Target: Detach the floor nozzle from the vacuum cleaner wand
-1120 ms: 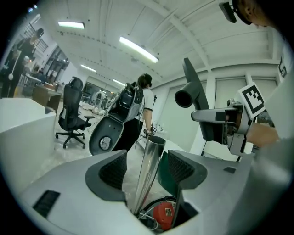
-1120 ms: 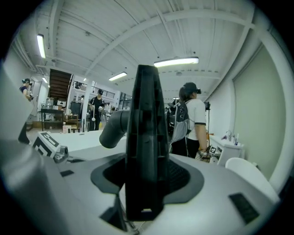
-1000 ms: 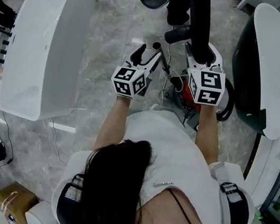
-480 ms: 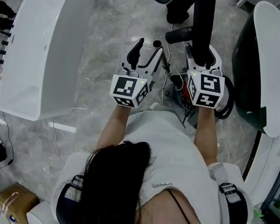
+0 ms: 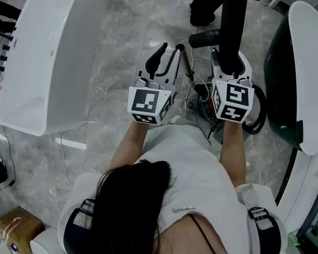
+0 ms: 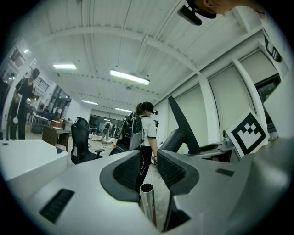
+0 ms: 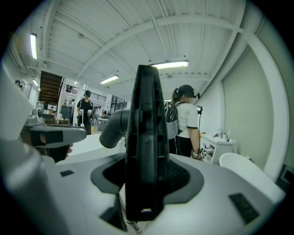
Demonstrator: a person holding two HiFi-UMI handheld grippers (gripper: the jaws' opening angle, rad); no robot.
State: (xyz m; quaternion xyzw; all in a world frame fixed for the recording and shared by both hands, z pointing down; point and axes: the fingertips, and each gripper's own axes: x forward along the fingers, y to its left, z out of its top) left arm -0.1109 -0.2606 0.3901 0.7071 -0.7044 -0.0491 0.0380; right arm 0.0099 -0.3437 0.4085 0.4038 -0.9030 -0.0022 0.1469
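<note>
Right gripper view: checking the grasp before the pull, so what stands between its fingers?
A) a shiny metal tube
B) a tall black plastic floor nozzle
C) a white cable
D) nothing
B: the tall black plastic floor nozzle fills the gap, and the fingers of the right gripper are shut on it.

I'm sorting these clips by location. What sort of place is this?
Probably an open-plan office or lab workspace. The signs are a black office chair, long ceiling strip lights, and another person standing further back with a backpack on, above a polished stone-look floor.
</note>
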